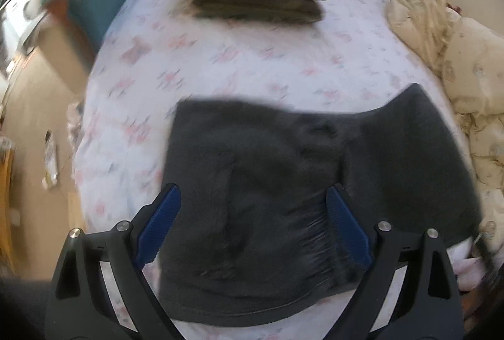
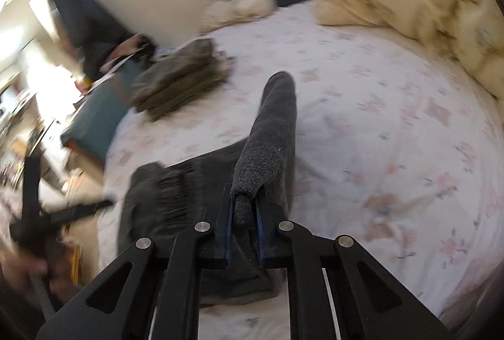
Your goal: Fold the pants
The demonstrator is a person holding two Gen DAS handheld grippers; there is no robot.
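Grey pants (image 1: 283, 198) lie on the bed (image 1: 252, 56); right gripper (image 2: 245, 207) jaws clench them, left gripper (image 1: 253, 207) jaws gape.

Both wrist views look close down along their jaws, sharing the bed (image 1: 239, 50) and pants (image 1: 283, 170)

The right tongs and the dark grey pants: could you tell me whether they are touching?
Touching. The right wrist view shows the right tongs shut on a fold of the dark grey pants, cloth pinched between both blue pads.
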